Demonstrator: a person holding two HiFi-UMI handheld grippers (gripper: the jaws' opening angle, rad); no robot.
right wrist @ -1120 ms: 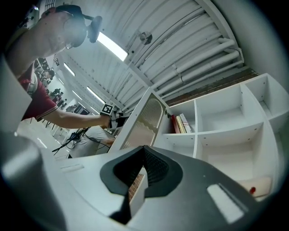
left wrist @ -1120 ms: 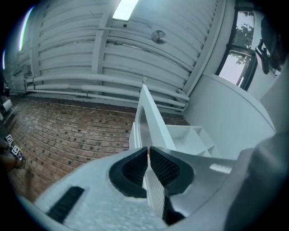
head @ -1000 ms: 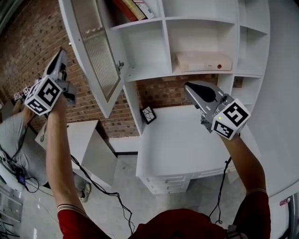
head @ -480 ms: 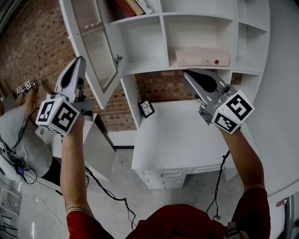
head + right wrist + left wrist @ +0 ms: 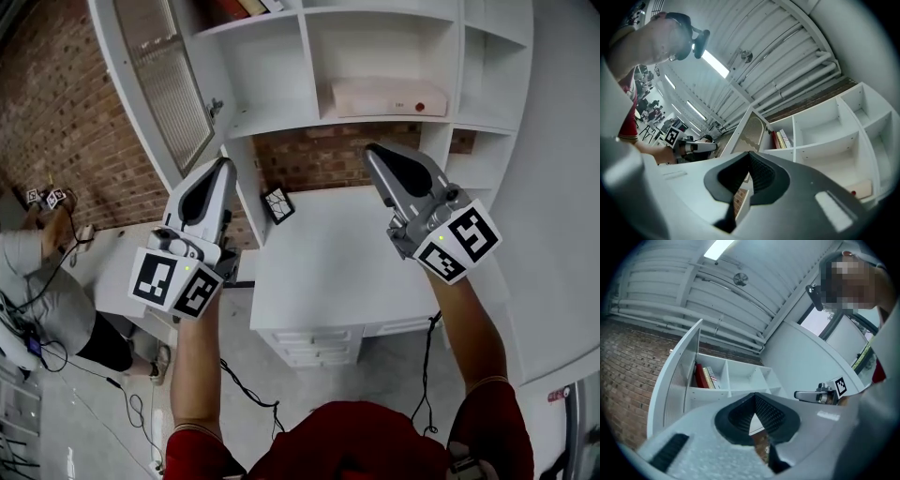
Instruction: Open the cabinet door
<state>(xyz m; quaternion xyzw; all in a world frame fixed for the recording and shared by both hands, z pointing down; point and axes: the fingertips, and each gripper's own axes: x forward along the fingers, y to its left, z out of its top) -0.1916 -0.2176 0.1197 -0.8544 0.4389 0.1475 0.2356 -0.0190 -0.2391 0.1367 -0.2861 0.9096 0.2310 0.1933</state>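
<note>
The single cabinet door [image 5: 155,84] stands open at the upper left of the head view. Its long axis runs from the top edge down toward the right, and its ribbed panel is turned away from the shelves. The door's lower end lies just up and left of the left gripper [image 5: 223,169], with no part of it between the fingers [image 5: 771,414]. The right gripper [image 5: 373,153] hangs well to the right, above the counter [image 5: 337,272]. Both grippers' fingers are pressed together and hold nothing.

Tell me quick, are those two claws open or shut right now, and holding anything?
Left claw: closed, holding nothing.
Right claw: closed, holding nothing.
</note>
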